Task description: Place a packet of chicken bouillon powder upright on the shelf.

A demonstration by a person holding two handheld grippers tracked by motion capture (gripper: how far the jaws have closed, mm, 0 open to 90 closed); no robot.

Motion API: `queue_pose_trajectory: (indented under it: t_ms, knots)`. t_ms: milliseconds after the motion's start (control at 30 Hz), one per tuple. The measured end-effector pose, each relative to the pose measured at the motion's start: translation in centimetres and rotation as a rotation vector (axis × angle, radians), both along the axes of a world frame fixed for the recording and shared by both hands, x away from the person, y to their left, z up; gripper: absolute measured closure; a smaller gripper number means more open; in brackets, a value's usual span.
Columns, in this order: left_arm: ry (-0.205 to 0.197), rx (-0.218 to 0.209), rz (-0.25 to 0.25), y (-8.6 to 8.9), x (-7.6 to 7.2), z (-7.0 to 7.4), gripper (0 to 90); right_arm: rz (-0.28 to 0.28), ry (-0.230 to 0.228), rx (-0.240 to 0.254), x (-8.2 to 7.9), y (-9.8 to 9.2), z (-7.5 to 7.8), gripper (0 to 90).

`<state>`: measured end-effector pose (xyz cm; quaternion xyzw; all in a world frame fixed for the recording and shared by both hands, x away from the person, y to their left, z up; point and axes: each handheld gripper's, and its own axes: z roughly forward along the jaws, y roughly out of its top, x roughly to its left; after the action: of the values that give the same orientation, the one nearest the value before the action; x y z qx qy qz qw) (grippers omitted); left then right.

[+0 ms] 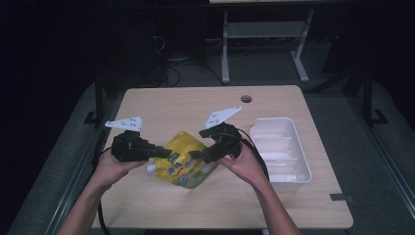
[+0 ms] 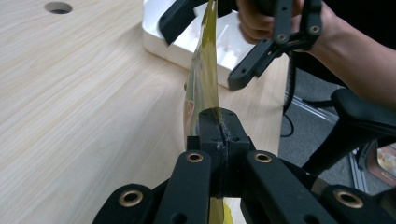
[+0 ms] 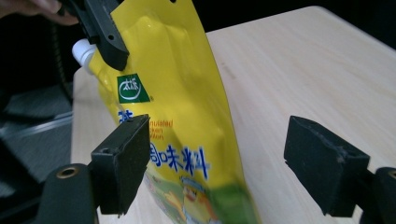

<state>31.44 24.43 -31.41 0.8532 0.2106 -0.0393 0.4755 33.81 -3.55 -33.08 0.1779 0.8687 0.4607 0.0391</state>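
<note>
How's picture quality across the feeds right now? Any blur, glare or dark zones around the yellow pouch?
High view: table evenly lit, surroundings nearly black, yellow pouch slightly soft. Left gripper view: left claw sharp, the pouch edge-on and hazy beyond it, white tray washed out. Right gripper view: the pouch's print readable up top, smeared near the bottom edge; mild sheen, no harsh glare.

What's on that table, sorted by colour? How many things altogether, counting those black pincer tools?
Yellow: 1, the spouted pouch.
White: 1, the plastic tray.
Black: 2, the left gripper, shut on the pouch's edge, and the right gripper, jaws open on either side of the pouch.
Total: 4.
</note>
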Motion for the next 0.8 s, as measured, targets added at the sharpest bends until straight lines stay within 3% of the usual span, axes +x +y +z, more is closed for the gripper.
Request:
queue_pose_trajectory:
  t_ms: [33, 67, 167, 233, 267, 333, 633, 800]
  knots:
    - [-0.004, 0.004, -0.019, -0.2, 0.0, 0.2, 89.9, 0.045, 0.016, -0.003, 0.2, 0.3, -0.1, 25.7]
    - [-0.004, 0.004, -0.019, -0.2, 0.0, 0.2, 89.9, 0.045, 0.016, -0.003, 0.2, 0.3, -0.1, 25.7]
    - [-0.01, 0.01, -0.037, -0.5, -0.1, 0.3, 89.9, 0.113, 0.038, -0.021, 0.2, 0.8, -0.3, 28.0]
    - [-0.014, 0.015, -0.051, -0.6, -0.2, 0.4, 89.9, 0.144, 0.039, -0.028, 0.2, 1.0, -0.4, 35.9]
    - [-0.016, 0.018, -0.054, -0.7, -0.2, 0.5, 89.9, 0.18, 0.044, -0.034, 0.1, 1.2, -0.4, 45.6]
    - [-0.021, 0.023, -0.063, -0.9, -0.3, 0.6, 89.9, 0.19, 0.04, -0.035, 0.1, 1.2, -0.4, 48.2]
    - [-0.034, 0.024, -0.04, -0.7, -0.1, 0.6, 89.6, 0.251, 0.064, -0.049, 0.0, 1.2, -0.2, 82.2]
    - [-0.041, 0.027, -0.025, -0.5, 0.0, 0.6, 85.7, 0.278, 0.085, -0.05, 0.0, 1.4, -0.2, 88.7]
